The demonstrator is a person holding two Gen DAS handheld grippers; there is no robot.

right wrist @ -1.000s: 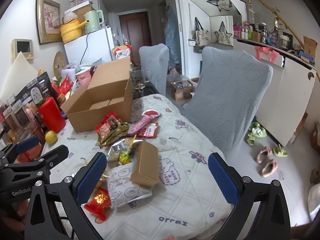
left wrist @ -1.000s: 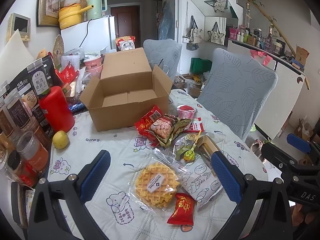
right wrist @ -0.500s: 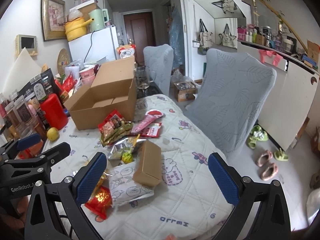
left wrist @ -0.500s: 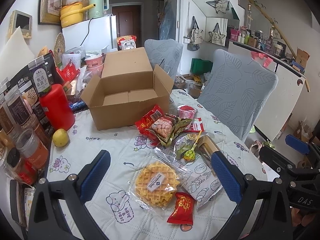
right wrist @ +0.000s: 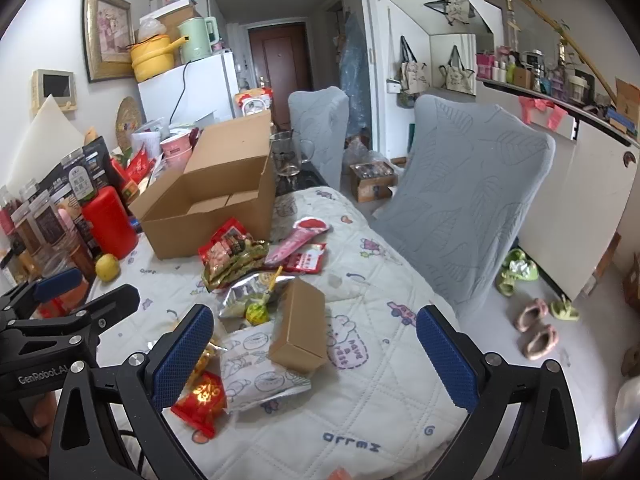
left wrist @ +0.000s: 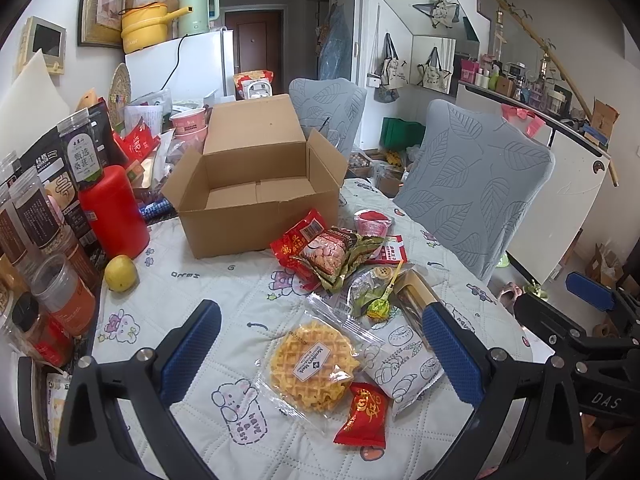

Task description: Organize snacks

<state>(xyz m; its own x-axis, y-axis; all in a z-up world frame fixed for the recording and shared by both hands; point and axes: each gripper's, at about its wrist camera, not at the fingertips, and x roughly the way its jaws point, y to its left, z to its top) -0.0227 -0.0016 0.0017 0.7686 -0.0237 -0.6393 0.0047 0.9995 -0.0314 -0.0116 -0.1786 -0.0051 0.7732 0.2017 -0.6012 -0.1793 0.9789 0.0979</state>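
Left wrist view showed the open brown cardboard box (left wrist: 256,196) empty, with the clear-wrapped yellow waffle (left wrist: 314,364) and other packets loose on the quilted worktop (left wrist: 192,304). Both the left hand-held gripper (left wrist: 320,354) and the right hand-held gripper (right wrist: 314,350) stood wide and held nothing, so sorting seemed unstarted.

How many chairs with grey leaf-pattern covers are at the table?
2. The nearer chair stands at the table's right side; the farther chair stands behind the open cardboard box. Others may be out of view.

An open, empty cardboard box (left wrist: 256,196) stands on the desk (left wrist: 192,292). In front of it lie snacks: a wrapped waffle (left wrist: 314,364), a red packet (left wrist: 362,412), a green lollipop (left wrist: 378,307), a small brown carton (right wrist: 300,326) and a white bread bag (right wrist: 260,376).
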